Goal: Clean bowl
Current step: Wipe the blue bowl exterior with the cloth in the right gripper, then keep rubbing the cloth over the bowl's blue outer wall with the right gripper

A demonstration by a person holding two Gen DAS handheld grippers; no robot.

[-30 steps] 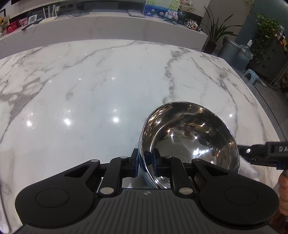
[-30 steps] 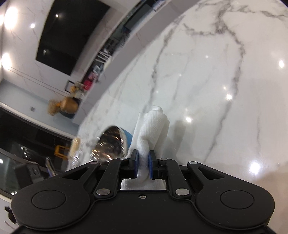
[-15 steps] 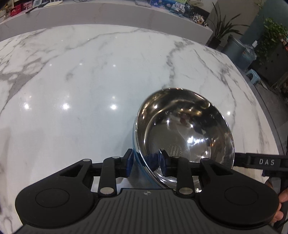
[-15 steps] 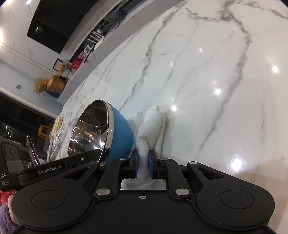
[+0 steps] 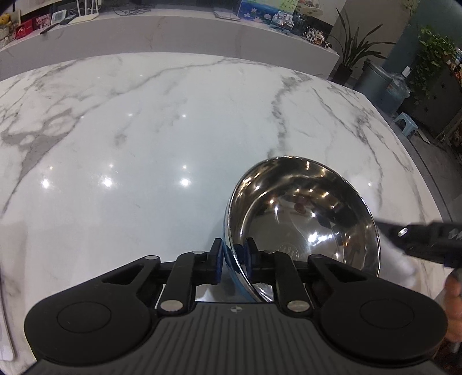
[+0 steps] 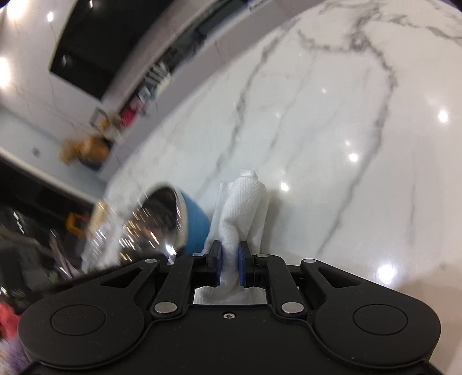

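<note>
A steel bowl [image 5: 303, 219] with a blue outside stands tilted on the white marble table [image 5: 144, 129], its mouth turned towards the left wrist camera. My left gripper [image 5: 232, 256] has the bowl's near rim between its blue pads, and its jaws are closing on it. The right wrist view, blurred, shows the bowl [image 6: 161, 222] low on the left. Just right of it, my right gripper [image 6: 229, 259] is shut on a folded white paper towel [image 6: 245, 207] that sticks out ahead of the fingers, close beside the bowl's blue wall.
A long marble counter [image 5: 173, 26] with boxes and small items runs behind the table. Potted plants, a grey bin [image 5: 372, 83] and a blue stool [image 5: 407, 124] stand past the table's right edge. A dark wall panel [image 6: 109, 37] shows in the right wrist view.
The left jaws spread off the bowl's rim half a second ago and have come back together on it. The right gripper, still holding the towel, has shifted, and the bowl looks smaller in its view.
</note>
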